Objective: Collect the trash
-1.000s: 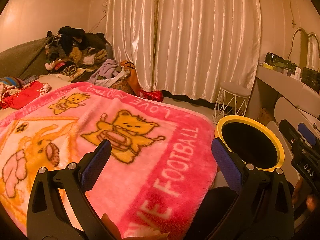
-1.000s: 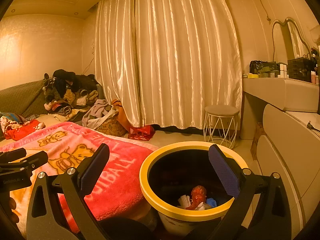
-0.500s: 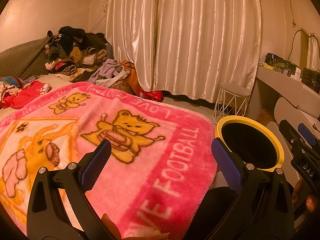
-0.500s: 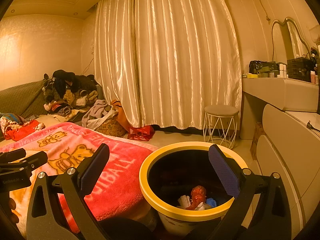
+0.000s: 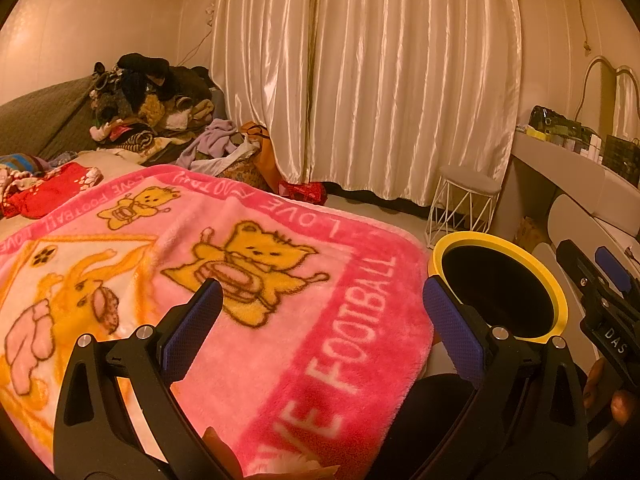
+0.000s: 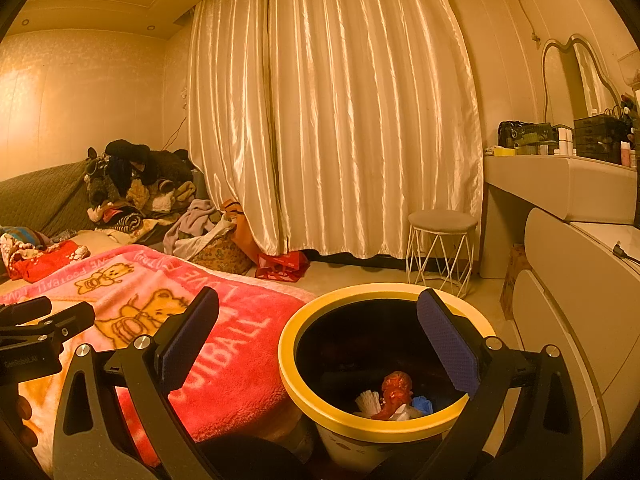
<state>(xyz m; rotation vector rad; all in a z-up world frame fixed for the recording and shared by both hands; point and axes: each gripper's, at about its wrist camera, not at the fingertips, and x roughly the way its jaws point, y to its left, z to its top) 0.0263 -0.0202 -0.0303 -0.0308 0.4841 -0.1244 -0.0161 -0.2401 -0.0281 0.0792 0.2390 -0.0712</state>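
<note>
A yellow-rimmed trash bin [image 6: 320, 408] stands on the floor beside the bed, directly under my right gripper [image 6: 318, 338], which is open and holds nothing. Inside the bin lie a crumpled red wrapper [image 6: 394, 394], white paper [image 6: 366, 400] and a blue scrap [image 6: 422, 405]. In the left wrist view the same bin [image 5: 560, 300] sits at the right, its inside dark. My left gripper [image 5: 320, 328] hovers open over the pink cartoon blanket [image 5: 280, 320], empty. A bit of tan paper [image 5: 216, 446] peeks at the bottom edge by that gripper.
A pile of clothes [image 5: 148, 108] is heaped at the bed's far end by the cream curtain [image 5: 380, 80]. A white wire stool [image 6: 442, 252] and a red bag [image 6: 284, 266] stand on the floor. A dresser with bottles [image 6: 560, 184] runs along the right.
</note>
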